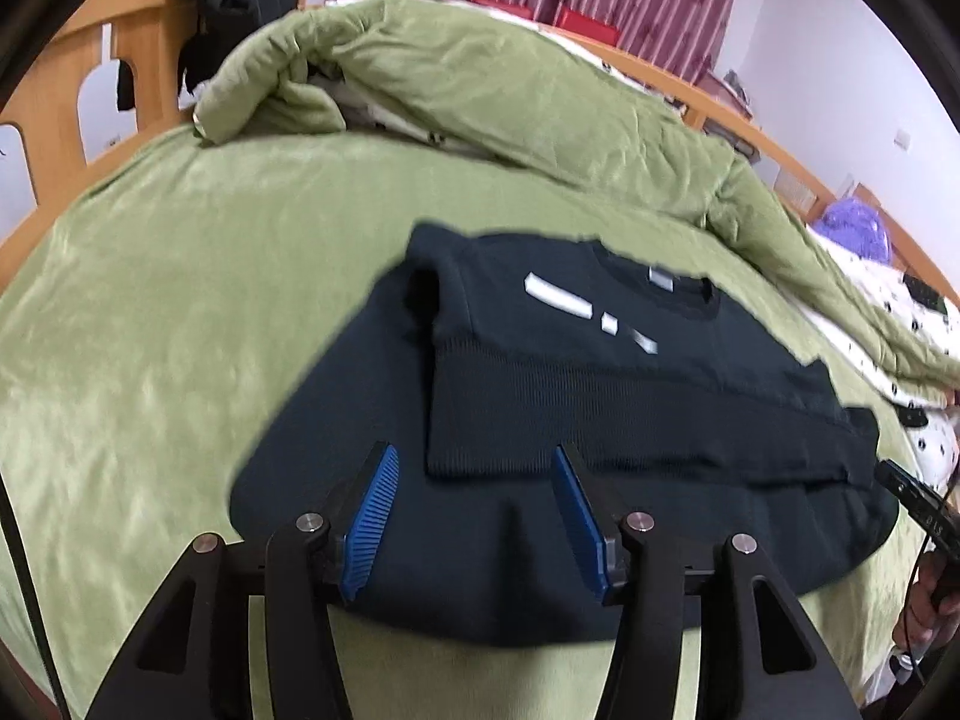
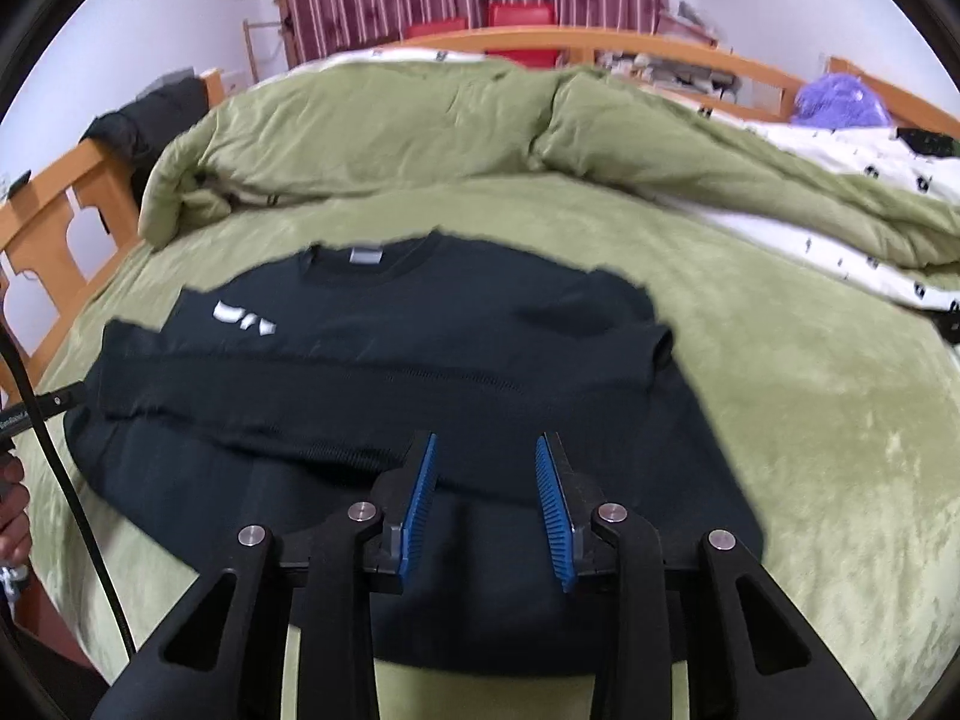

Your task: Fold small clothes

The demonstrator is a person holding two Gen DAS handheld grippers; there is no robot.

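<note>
A small dark sweatshirt (image 1: 600, 372) with white chest marks lies flat on the green bedspread (image 1: 180, 300), its ribbed hem folded up across the chest. My left gripper (image 1: 474, 459) hovers over the near left part of the garment, blue pads apart, nothing between them. In the right wrist view the same sweatshirt (image 2: 420, 348) shows its collar at the far side. My right gripper (image 2: 485, 447) hangs above the near right part, pads apart and empty. The other gripper's tip (image 2: 54, 405) shows at the left edge.
A bunched green quilt (image 1: 480, 96) lies behind the garment, with white patterned bedding (image 2: 840, 192) to the right. The wooden bed frame (image 1: 72, 90) runs along the left. A person's hand (image 1: 927, 606) and cable sit at the right edge. A purple fluffy item (image 2: 834, 99) rests far right.
</note>
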